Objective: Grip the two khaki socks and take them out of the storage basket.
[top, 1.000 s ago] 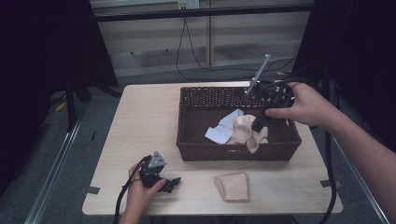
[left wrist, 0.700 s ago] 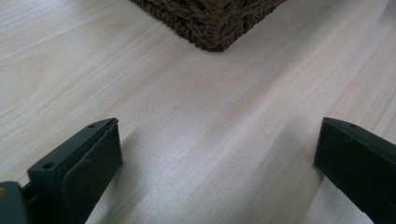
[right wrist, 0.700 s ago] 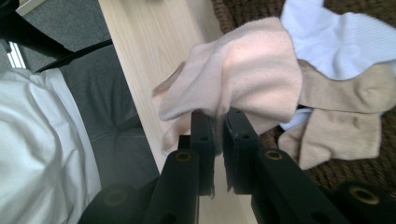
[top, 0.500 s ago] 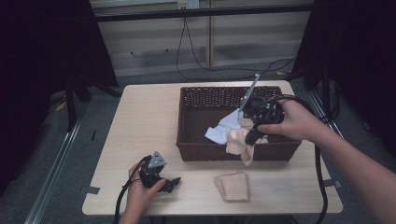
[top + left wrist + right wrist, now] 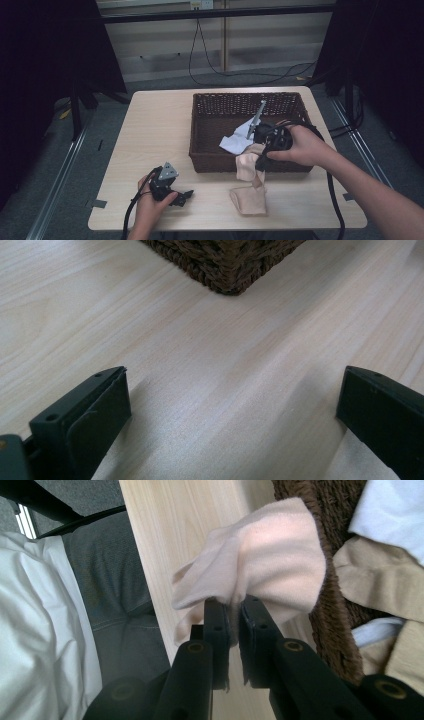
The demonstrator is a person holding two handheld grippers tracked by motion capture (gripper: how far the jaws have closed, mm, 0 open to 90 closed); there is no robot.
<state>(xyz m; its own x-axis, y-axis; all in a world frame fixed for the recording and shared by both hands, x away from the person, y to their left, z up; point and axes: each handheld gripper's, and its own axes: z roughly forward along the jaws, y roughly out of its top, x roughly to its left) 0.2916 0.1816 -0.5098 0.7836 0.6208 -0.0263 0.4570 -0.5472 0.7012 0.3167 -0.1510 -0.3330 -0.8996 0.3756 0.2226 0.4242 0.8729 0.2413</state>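
My right gripper (image 5: pixel 261 164) is shut on a pale pink cloth (image 5: pixel 246 167), which hangs over the front wall of the brown wicker basket (image 5: pixel 200 125) down toward the table. In the right gripper view the jaws pinch a fold of that cloth (image 5: pixel 270 565) just beside the basket wall (image 5: pixel 340 630). A second pink cloth (image 5: pixel 248 200) lies folded on the table right below it. My left gripper (image 5: pixel 182 195) rests on the table near the front left, jaws wide open with bare wood between them (image 5: pixel 235 390).
A light blue cloth (image 5: pixel 237 142) and a beige cloth (image 5: pixel 380 585) lie inside the basket. The basket's near corner (image 5: pixel 225 260) stands ahead of the left gripper. The table's front edge and the person's lap are close to the right gripper.
The right gripper has come from above the basket toward the front edge and downward, carrying the pink cloth out over the basket's front wall. The left gripper has stayed put.
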